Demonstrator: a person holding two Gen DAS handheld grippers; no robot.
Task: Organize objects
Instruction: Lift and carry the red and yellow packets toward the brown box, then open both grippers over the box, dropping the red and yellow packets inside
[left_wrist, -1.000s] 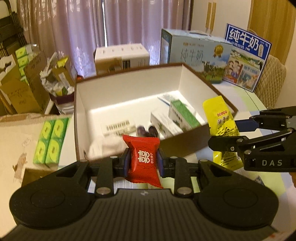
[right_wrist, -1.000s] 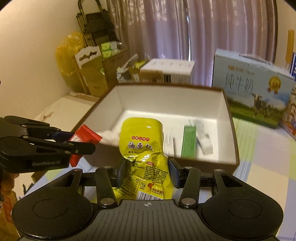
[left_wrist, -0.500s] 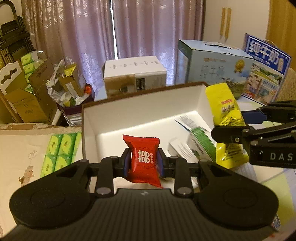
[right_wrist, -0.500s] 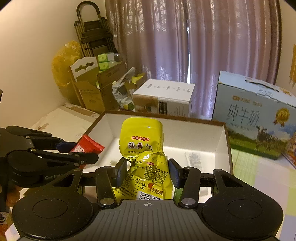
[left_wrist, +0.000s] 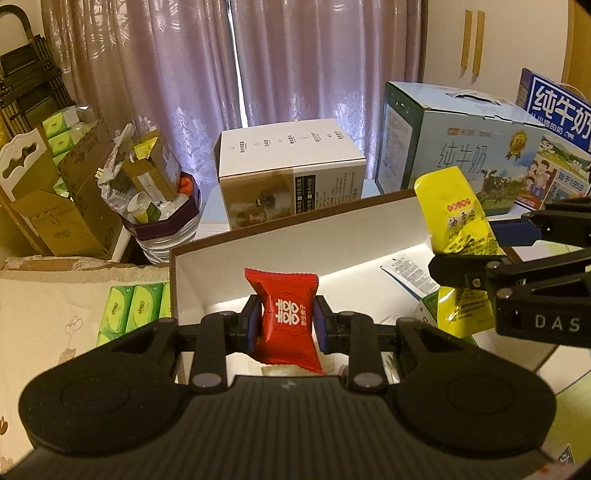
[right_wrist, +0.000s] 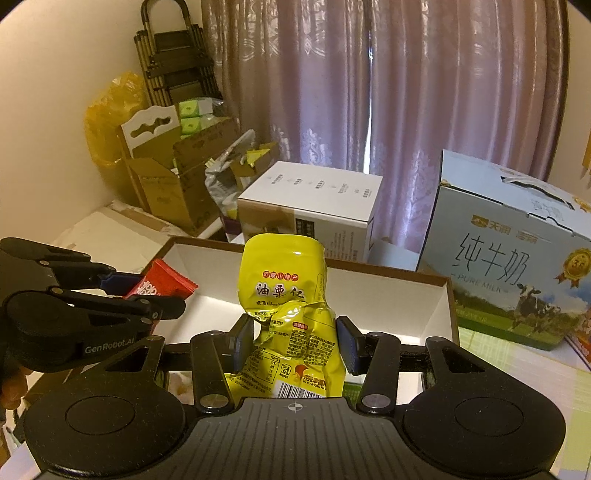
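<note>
Left wrist: milk carton (left_wrist: 458, 144), white box (left_wrist: 291, 177) behind

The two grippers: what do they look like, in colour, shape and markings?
Both are matte black plastic. The left gripper has a ribbed body with two round housings, linkage bars with silver rivets, and dark blue pads. The right gripper is built the same way. Seen from the side, the left one bears "GenRobot.AI" in pale letters and the right one "DAS". No cables or sleeves show.

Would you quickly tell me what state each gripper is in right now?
Left gripper: closed on the red candy packet.
Right gripper: closed on the yellow snack pouch.
</note>
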